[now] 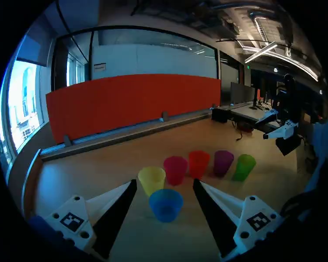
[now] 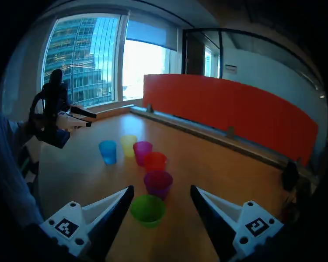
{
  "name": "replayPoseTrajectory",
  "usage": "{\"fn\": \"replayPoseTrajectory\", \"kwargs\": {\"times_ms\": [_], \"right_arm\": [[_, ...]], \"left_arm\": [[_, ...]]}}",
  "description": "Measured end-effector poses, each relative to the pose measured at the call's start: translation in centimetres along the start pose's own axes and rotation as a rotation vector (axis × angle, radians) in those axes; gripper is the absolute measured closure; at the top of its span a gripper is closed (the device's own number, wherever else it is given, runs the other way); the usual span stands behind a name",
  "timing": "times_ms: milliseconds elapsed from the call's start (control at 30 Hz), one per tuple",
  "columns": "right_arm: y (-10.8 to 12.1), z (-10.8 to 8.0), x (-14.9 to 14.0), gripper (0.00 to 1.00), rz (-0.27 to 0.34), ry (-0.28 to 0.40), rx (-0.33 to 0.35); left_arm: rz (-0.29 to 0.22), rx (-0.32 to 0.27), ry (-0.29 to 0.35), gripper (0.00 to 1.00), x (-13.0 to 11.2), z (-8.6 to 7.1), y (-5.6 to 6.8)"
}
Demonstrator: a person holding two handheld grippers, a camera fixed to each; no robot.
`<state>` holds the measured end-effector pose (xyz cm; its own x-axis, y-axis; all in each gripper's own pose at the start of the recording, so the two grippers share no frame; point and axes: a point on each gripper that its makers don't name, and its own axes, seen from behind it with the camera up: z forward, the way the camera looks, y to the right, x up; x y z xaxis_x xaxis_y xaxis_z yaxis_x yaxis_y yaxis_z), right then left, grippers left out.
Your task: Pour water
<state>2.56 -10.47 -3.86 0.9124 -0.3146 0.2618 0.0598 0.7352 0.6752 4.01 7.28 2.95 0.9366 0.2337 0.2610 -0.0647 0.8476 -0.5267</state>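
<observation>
Plastic cups in six colours stand on the wooden desk, in a loose curved row well in from its far edge, where an orange partition runs along it. In order they are the blue cup, yellow cup, pink cup, red cup, purple cup and green cup.

The left gripper hangs above the desk with its claw spread wide, gripping nothing. In the left gripper view the blue cup sits between the two fingers at the near end of the row, the yellow cup just behind it.

The right gripper is likewise wide apart and empty. In the right gripper view the green cup lies between its fingers, the purple cup just beyond.

Each gripper also appears farther off in the other's view, held in the air beyond the row's end; a blue sleeve shows beside the left one. Whether any cup holds water I cannot tell.
</observation>
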Motion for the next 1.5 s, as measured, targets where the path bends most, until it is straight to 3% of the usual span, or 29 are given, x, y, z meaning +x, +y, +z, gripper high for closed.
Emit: {"fn": "replayPoseTrajectory", "kwargs": {"times_ms": [400,800,1100,1500], "right_arm": [[-1.7,1.5,-5.2,0.00,-0.021,-0.108,0.048],[-2.0,2.5,-8.5,0.00,-0.003,-0.175,0.064],[-1.5,3.3,-9.9,0.00,0.001,-0.211,0.058],[-2.1,4.9,-10.9,0.00,-0.020,-0.237,0.075]], "left_arm": [[-0.005,-0.006,-0.090,0.04,-5.6,0.8,0.3],[-0.011,-0.024,-0.184,0.04,-10.3,1.9,0.9],[-0.004,-0.028,-0.216,0.04,-11.6,3.9,0.8],[0.025,-0.044,-0.236,0.04,-11.6,7.1,0.6]]}}
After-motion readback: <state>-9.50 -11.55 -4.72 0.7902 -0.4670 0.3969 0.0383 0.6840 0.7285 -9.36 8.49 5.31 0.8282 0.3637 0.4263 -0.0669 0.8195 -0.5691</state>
